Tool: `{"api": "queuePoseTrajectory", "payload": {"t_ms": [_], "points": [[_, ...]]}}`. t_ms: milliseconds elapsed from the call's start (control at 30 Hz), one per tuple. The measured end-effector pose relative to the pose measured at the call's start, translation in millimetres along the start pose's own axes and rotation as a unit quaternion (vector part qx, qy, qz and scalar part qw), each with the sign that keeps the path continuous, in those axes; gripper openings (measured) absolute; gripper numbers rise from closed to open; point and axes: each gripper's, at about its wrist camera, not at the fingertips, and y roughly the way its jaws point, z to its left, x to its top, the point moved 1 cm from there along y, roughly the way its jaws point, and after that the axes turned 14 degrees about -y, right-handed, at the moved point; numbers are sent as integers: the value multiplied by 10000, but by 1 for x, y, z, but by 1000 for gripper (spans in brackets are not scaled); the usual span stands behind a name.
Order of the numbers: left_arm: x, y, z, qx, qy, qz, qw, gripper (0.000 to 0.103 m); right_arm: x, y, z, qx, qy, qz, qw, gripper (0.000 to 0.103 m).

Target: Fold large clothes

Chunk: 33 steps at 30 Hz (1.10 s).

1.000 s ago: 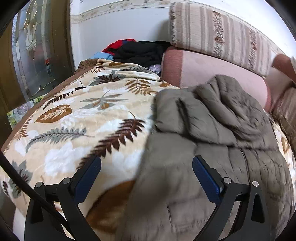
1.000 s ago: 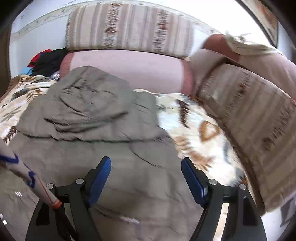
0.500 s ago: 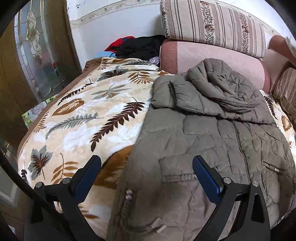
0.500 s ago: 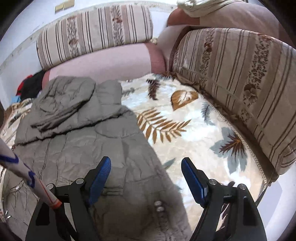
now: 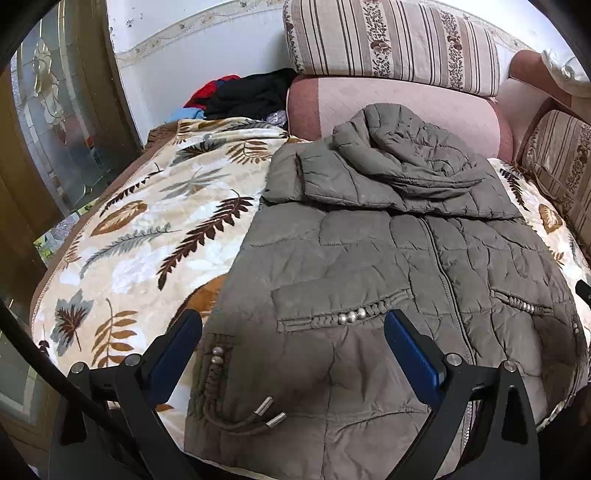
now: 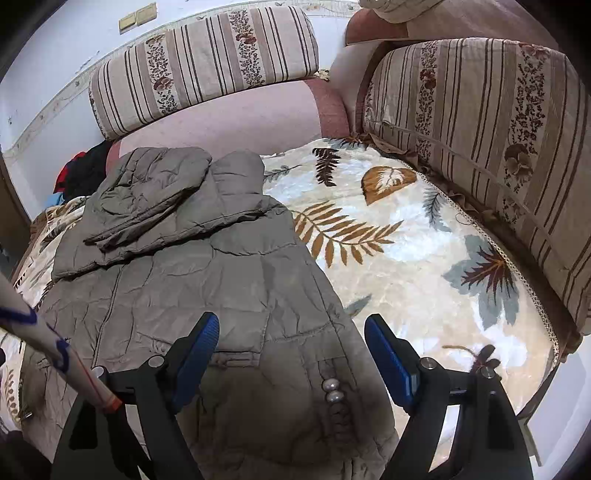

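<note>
On leaf-print blanket (image 5: 147,236), olive quilted jacket (image 5: 369,258), hood crumpled

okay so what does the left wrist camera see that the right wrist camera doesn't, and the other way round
Only the left wrist view shows the glass-panelled door and the jacket's drawstring ends. Only the right wrist view shows the wall switches and a tan tube crossing its left edge. Both show the grey puffer jacket lying flat on the leaf-print blanket, the dark clothes pile, and an open gripper: left gripper, right gripper.
</note>
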Motion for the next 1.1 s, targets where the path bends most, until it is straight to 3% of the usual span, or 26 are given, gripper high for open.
{"api": "queuePoseTrajectory", "payload": {"t_ms": [1100], "points": [[-5,41,29,2,-434,579,9974,98,-6,20,1,-42,28,431,9991,85]]}}
